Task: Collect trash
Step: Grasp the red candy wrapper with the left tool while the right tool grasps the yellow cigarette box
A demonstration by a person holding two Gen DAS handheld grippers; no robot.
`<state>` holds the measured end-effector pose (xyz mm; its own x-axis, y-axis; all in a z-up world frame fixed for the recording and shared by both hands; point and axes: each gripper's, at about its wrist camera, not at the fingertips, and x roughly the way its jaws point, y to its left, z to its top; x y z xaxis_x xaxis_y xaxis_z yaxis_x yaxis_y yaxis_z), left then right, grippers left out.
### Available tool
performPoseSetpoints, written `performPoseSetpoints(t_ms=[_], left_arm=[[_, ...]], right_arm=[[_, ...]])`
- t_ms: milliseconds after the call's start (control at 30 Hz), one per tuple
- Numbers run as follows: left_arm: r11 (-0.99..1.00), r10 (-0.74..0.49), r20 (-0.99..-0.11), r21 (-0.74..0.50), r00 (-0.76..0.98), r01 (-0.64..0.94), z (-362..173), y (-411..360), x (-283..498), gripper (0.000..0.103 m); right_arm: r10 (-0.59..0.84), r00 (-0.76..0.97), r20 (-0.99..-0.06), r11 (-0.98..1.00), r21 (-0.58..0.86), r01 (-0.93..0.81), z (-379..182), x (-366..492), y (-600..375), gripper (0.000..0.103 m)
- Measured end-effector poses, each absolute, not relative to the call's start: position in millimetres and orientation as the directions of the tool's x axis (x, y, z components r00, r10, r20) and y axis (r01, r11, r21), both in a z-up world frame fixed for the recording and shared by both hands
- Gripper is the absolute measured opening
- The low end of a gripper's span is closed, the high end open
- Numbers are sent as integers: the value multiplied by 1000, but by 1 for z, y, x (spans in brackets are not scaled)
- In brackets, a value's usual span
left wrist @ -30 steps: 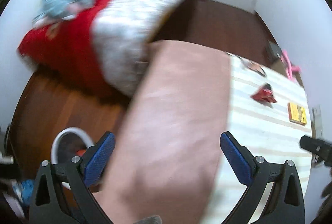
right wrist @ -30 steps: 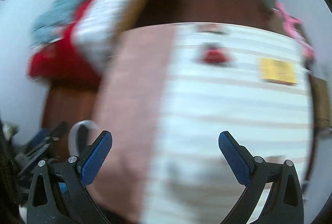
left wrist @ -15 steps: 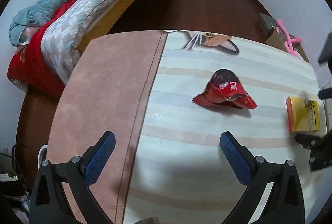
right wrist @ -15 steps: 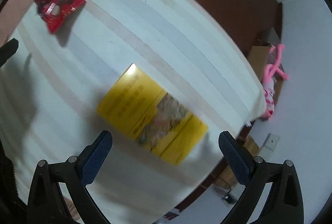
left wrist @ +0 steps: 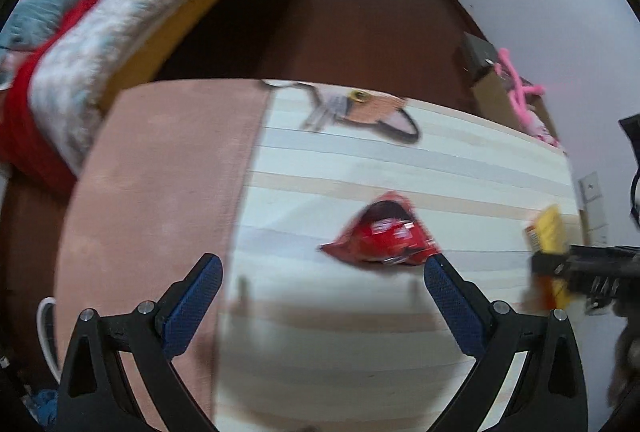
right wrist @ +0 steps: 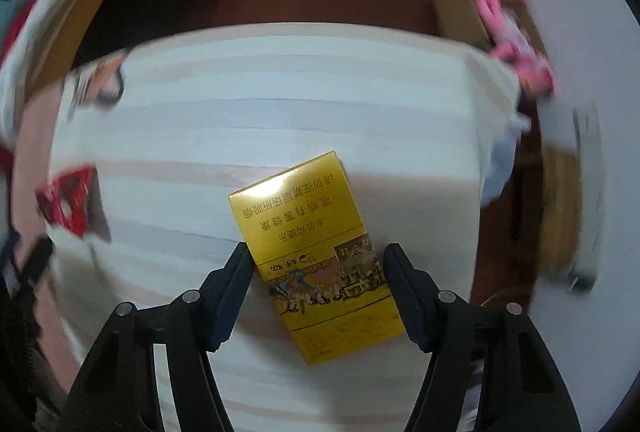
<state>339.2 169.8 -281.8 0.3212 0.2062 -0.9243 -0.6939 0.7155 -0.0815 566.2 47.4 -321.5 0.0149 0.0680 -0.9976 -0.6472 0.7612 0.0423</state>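
Observation:
A yellow cigarette box (right wrist: 316, 256) lies on the striped tabletop (right wrist: 280, 112). My right gripper (right wrist: 318, 256) straddles it with jaws partly closed, each pad close to a long side of the box; contact is not clear. The box also shows at the right edge of the left wrist view (left wrist: 548, 232), with the right gripper (left wrist: 560, 268) over it. A crumpled red snack wrapper (left wrist: 384, 236) lies just beyond my open, empty left gripper (left wrist: 320, 272), near its right fingertip. The wrapper shows at the left in the right wrist view (right wrist: 68, 204).
A fox-face print (left wrist: 372, 112) marks the table's far edge. A pink-brown cloth (left wrist: 160, 192) covers the table's left part. A bed with red and teal bedding (left wrist: 100, 12) stands at the left. A cardboard box with pink items (left wrist: 516, 92) sits by the right wall. A white-rimmed bin (left wrist: 44, 332) is low left.
My right gripper has come down over the yellow box and its jaws have narrowed around it. My left gripper has moved closer to the red wrapper.

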Motion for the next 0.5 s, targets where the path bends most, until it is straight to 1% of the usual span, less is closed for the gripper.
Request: performPoseSetpoints(t_ms=[67,100,133,167,200,267,333,367,400,433,500], left_arm=[[739,160,-936,-96,312,-667,-290,169,354,102],[747,148,-940,-98,308,-658,-294,169,361,102],[753,141,-941,-101,309,-650,-296,168,367,102],[758,138,-938,-107,318,-643,-298,167,371,96],[762,151,-934,-99,324,-640,-298,166,375,76],[774,185,-929,-64,321,-630,-297,162,382,51],[787,205,-918,-53,340,-615,-292,158,385,42],[789,218,-914,-43,344,-613,-291,157,384,32],[792,230,-910,-32,346,-610,-288,156,384,25],[795,237,-908,-23,345,-607,-287,155,383,25],[799,249,-905,-11,346,-602,-284,154,379,24]], right_arm=[[62,16,-998,724,33,-689,-321,559,49,78],[62,44,-997,702,12,-712,-321,556,49,84],[57,64,-996,683,-8,-730,-322,553,49,84],[45,71,-996,673,-22,-739,-323,551,48,84],[49,79,-996,677,-25,-735,-324,548,45,84],[74,80,-994,692,-7,-722,-325,539,42,84],[97,102,-990,698,-6,-716,-325,536,37,83],[102,110,-989,696,-8,-718,-323,537,45,82],[113,120,-986,697,-7,-717,-322,534,44,77],[121,130,-984,697,-9,-717,-320,530,44,68],[120,138,-983,695,-16,-719,-319,523,44,67]])
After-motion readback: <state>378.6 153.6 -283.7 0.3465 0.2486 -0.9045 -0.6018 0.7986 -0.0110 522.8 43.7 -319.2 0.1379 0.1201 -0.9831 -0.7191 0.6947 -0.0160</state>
